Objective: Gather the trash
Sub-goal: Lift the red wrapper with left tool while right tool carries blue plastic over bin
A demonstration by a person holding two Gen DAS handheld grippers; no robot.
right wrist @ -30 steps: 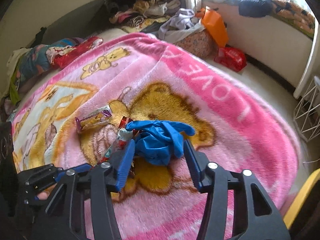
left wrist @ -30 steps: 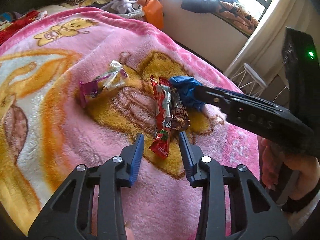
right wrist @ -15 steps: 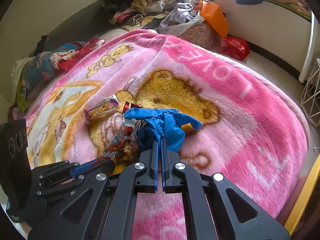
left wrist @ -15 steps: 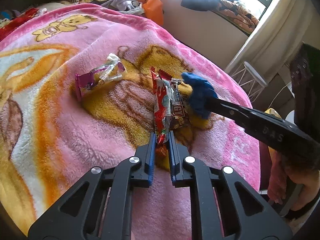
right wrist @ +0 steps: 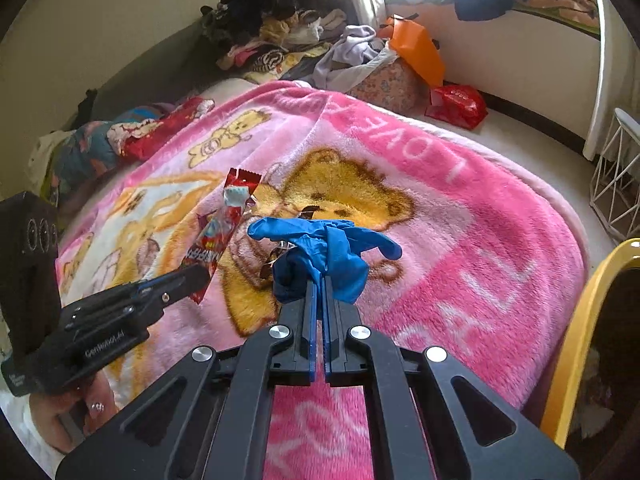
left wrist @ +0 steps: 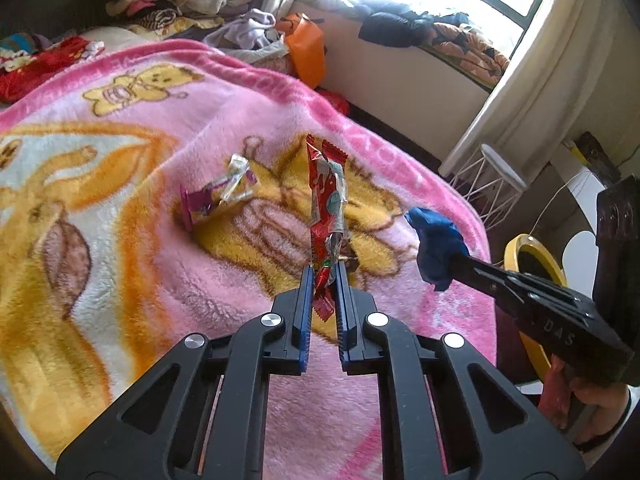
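My left gripper (left wrist: 324,276) is shut on the lower end of a long red snack wrapper (left wrist: 326,204), which stands up off the pink bear blanket (left wrist: 120,240). The same red wrapper (right wrist: 224,224) shows at the left gripper (right wrist: 200,276) in the right wrist view. My right gripper (right wrist: 320,284) is shut on a crumpled blue glove (right wrist: 324,252), lifted above the blanket; from the left wrist view the glove (left wrist: 436,240) hangs at the right gripper's tip (left wrist: 456,260). A purple and clear wrapper (left wrist: 218,200) lies on the blanket. A brown wrapper (right wrist: 272,260) lies partly hidden behind the glove.
A yellow-rimmed bin (left wrist: 536,264) stands beside the bed at the right, also seen as the yellow rim (right wrist: 588,312). A white wire stand (left wrist: 492,184) is near the curtain. Clothes (right wrist: 280,36), an orange bag (right wrist: 416,48) and a red bag (right wrist: 456,106) lie beyond the bed.
Both grippers closed, the left on the red wrapper and the right on the blue glove. Both then lifted their items off the blanket; the right one swung toward the bin side.
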